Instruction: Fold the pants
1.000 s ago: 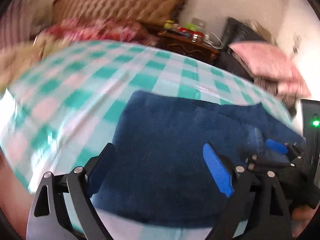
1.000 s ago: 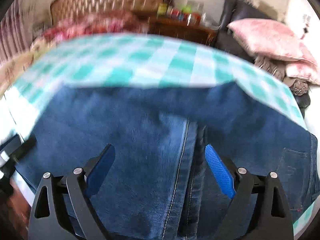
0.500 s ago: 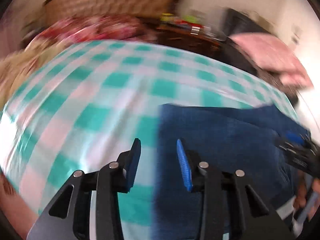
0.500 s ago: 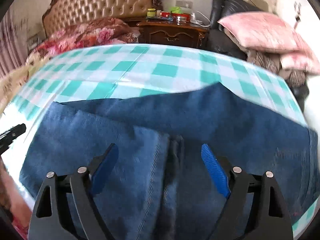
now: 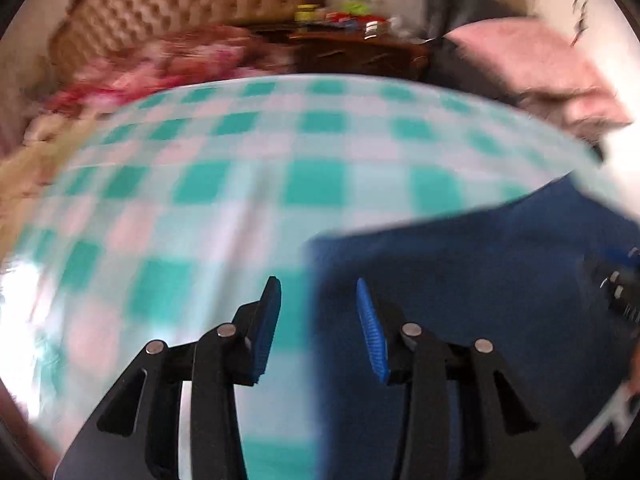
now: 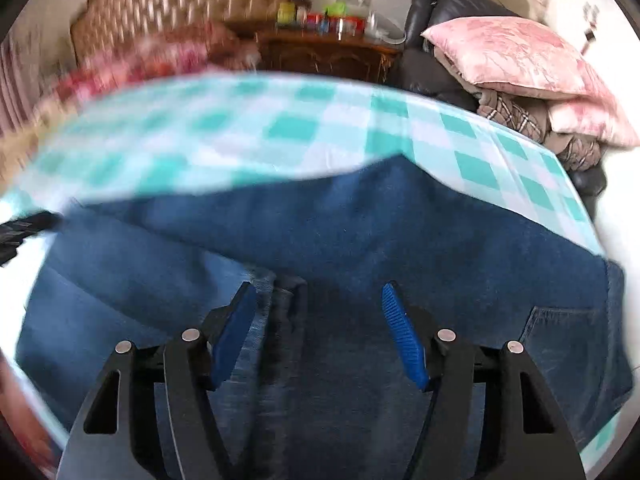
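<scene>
Fingers parted on both grippers, gripping nothing, above folded blue jeans (image 6: 360, 240) on green-checked bedsheet (image 5: 240, 160).

Left gripper (image 5: 318, 328) straddling jeans' left edge; right gripper (image 6: 318, 336) over stacked hems (image 6: 276, 304) at 12 o'clock. Denim likely heavy, limp yet thick-layered, not slippery: best pinched through all layers at hem edge or fold corner.

Bright daylight fills both fisheye views, with white glare blown out along the left and right edges. Motion blur smears the checked bed sheet (image 5: 248, 184) and headboard (image 6: 180, 4). Black corners vignette each curved, distorted frame.
</scene>
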Available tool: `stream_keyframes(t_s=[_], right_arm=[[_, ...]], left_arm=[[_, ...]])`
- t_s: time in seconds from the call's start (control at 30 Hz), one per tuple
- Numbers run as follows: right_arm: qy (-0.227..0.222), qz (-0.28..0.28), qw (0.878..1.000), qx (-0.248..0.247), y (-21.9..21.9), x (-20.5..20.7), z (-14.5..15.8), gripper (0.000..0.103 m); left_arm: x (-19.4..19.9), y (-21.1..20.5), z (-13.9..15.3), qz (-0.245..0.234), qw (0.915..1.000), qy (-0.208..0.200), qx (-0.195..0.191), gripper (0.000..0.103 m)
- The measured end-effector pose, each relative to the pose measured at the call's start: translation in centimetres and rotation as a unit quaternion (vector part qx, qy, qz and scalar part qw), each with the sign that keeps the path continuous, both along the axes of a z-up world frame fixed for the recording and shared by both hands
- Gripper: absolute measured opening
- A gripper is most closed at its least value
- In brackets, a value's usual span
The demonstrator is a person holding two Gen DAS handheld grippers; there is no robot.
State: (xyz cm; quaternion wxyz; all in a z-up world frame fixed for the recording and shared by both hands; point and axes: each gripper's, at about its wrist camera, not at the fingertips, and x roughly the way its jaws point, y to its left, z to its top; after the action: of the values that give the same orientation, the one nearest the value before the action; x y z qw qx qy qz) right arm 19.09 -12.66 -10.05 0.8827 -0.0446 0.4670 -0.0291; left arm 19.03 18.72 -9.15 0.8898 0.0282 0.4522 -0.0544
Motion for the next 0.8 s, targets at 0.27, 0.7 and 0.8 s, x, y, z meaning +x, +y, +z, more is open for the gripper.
stream_keyframes(t_s=[0.27,0.7,0.8], right_arm=[[-0.009,-0.018,0.998,0.058,-2.6,-0.8,0.7,0.066],[0.057,0.048,0.987,0.142,-1.2,2.5,0.4,0.014],[0.053,0.062,0.991,0.104,-0.1,2.5,1.0,0.008]], left_arm=[[-13.1,7.7,-1.0,0.048,0.9843,-0.019,-0.169,0.041],[-18.4,-5.8,2.1,-0.129,0.9815,-0.118,-0.079,0.040],[-19.7,-14.4,1.5,-0.234,0.9596,-0.157,-0.006,0.040]])
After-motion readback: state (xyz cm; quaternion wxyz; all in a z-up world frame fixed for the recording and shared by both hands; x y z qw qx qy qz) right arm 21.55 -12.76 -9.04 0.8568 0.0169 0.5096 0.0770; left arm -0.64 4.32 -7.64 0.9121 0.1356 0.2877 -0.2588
